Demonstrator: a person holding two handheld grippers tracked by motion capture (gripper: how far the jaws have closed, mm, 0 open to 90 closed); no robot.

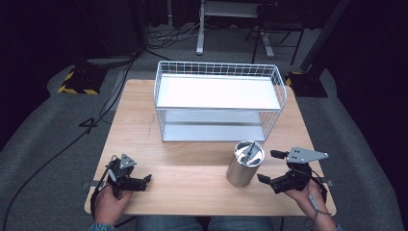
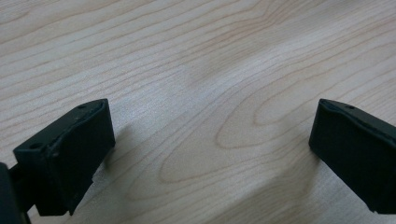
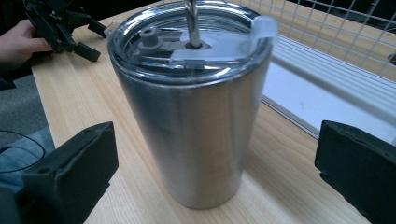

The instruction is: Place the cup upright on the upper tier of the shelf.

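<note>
Here the tumbler (image 1: 245,163) stands upright on the worktop (image 1: 192,159), just before the wire rack (image 1: 219,101); right tongs (image 1: 272,167) spread beside it, apparently approaching; left tongs (image 1: 142,180) spread, empty, well away; next, seemingly, closing squarely around its wall.

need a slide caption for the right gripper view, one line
Open right gripper faces an upright stainless-steel tumbler with clear lid on the light wooden table, white wire rack behind.

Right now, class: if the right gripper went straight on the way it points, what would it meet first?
Most likely the steel tumbler: it stands upright on the table, centred between the open jaws of the right gripper, with nothing in between. How near is unclear.
</note>
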